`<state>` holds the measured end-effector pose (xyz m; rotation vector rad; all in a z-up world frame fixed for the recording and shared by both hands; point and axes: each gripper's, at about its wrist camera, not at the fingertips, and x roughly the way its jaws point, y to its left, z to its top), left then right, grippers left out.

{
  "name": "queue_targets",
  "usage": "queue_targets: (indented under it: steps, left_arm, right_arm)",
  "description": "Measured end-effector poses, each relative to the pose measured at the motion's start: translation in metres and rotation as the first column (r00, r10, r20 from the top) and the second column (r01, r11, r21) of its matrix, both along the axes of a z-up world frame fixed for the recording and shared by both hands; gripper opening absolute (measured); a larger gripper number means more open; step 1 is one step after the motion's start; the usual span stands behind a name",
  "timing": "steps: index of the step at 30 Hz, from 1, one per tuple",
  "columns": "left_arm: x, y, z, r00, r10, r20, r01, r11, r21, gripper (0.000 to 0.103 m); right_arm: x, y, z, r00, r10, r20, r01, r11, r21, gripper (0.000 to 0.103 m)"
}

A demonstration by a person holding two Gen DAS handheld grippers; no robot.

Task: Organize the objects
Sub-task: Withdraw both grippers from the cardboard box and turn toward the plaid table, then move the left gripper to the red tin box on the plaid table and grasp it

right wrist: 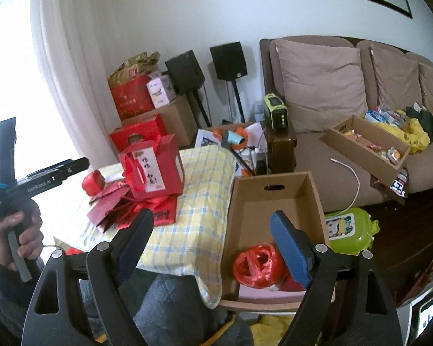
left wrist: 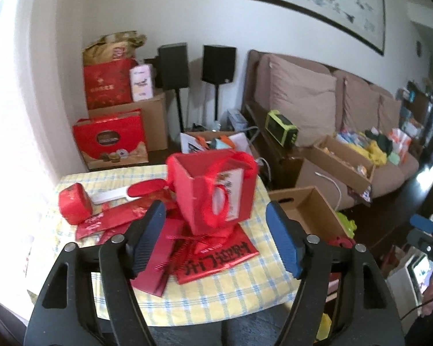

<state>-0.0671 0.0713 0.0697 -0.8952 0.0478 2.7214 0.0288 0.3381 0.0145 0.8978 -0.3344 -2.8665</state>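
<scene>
Left gripper [left wrist: 216,239], jaws spread and empty, faces the red gift bag [left wrist: 216,193] standing directly ahead between its fingers; right gripper [right wrist: 213,248], likewise spread, hovers beside the cardboard box [right wrist: 277,201]: best pinch a ribbon handle, lift vertically

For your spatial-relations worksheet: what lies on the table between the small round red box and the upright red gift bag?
In the left wrist view, a white-handled brush with a red head lies between the small round red box and the red gift bag.
</scene>
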Motion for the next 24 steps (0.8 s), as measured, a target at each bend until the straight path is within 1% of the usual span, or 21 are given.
queue_targets:
  steps: [1, 6, 8, 10, 12, 14, 20, 24]
  left_arm:
    - [-0.001, -0.006, 0.002, 1.0, 0.013, -0.005, -0.013, 1.0, 0.005, 0.075]
    - [-0.01, -0.034, 0.006, 0.997, 0.075, -0.013, -0.075, 0.997, 0.025, 0.081]
    - [-0.012, -0.042, 0.005, 0.995, 0.096, -0.016, -0.095, 0.995, 0.032, 0.088]
    - [-0.013, -0.049, 0.005, 0.994, 0.112, -0.02, -0.111, 0.993, 0.039, 0.092]
    - [-0.015, -0.056, 0.005, 0.992, 0.123, -0.024, -0.122, 0.992, 0.038, 0.096]
    - [-0.017, -0.061, 0.005, 0.99, 0.135, -0.028, -0.134, 0.991, 0.03, 0.102]
    - [-0.028, -0.087, 0.0, 0.975, 0.221, -0.034, -0.221, 0.975, 0.004, 0.103]
    - [-0.035, -0.111, -0.008, 0.958, 0.287, -0.027, -0.287, 0.958, 0.015, 0.103]
  right_arm:
    - [0.0, 0.0, 0.0, 1.0, -0.003, -0.002, 0.003, 1.0, 0.002, 0.086]
    - [0.001, 0.002, 0.001, 1.0, -0.013, -0.015, 0.013, 1.0, -0.004, 0.089]
    - [0.001, 0.001, 0.001, 1.0, -0.02, -0.016, 0.02, 1.0, 0.002, 0.092]
    - [0.0, 0.0, 0.001, 0.999, -0.032, -0.019, 0.032, 0.999, 0.016, 0.098]
    - [-0.001, -0.001, 0.001, 0.999, -0.047, -0.027, 0.048, 0.998, 0.027, 0.102]
    - [-0.002, -0.001, -0.001, 0.998, -0.052, -0.03, 0.053, 0.998, 0.029, 0.102]
    - [-0.004, -0.002, -0.004, 0.998, -0.05, -0.03, 0.051, 0.998, 0.041, 0.102]
    - [-0.005, -0.003, -0.006, 0.997, -0.054, -0.048, 0.057, 0.997, 0.046, 0.102]
